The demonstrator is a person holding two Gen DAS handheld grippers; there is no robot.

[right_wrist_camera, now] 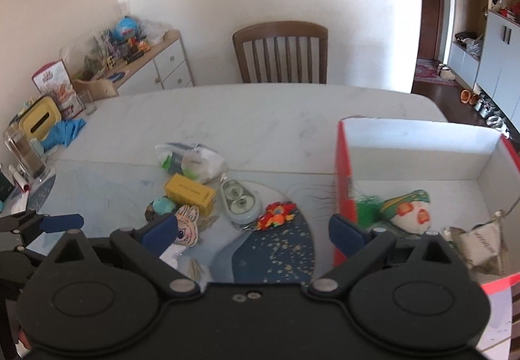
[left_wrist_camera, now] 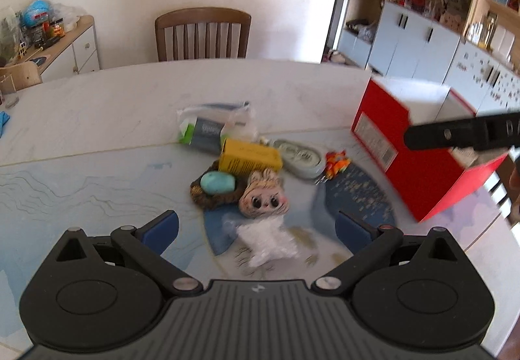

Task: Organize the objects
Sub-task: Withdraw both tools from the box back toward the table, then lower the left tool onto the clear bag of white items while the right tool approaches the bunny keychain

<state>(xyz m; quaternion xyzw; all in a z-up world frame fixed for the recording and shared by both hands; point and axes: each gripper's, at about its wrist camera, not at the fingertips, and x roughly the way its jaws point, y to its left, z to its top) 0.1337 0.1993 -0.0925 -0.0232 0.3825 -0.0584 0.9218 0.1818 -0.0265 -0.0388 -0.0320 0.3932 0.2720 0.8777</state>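
Directly ahead of the left claw [left_wrist_camera: 256, 226], whose blue pads stand wide apart with nothing between them, lies a plush rabbit doll [left_wrist_camera: 265, 213] on the counter [left_wrist_camera: 97, 106]. Its head points away from the claw, its white body trails back toward the gap between the pads, so its long axis runs roughly along the claw's line of sight. Just beyond its head sit a dark nest dish with a turquoise egg [left_wrist_camera: 217, 183], a yellow carton [left_wrist_camera: 249, 156] lying on its side with its length running left to right, a clear plastic bag [left_wrist_camera: 214, 126] behind that, an oval tin [left_wrist_camera: 299, 157] and a small orange-red toy [left_wrist_camera: 337, 162].

Right of this cluster stands the red box [right_wrist_camera: 344, 178], open on top, near the counter's right edge. Inside it rest a green-and-white stuffed toy [right_wrist_camera: 408, 209] and a small cloth pouch [right_wrist_camera: 477, 244]. The right claw [right_wrist_camera: 253, 231] hovers spread and empty, its right pad just at the box's near left corner, its left pad over the rabbit's ears.

Bare marble stretches behind the clutter up to the far edge, where a wooden chair [right_wrist_camera: 281, 51] stands.
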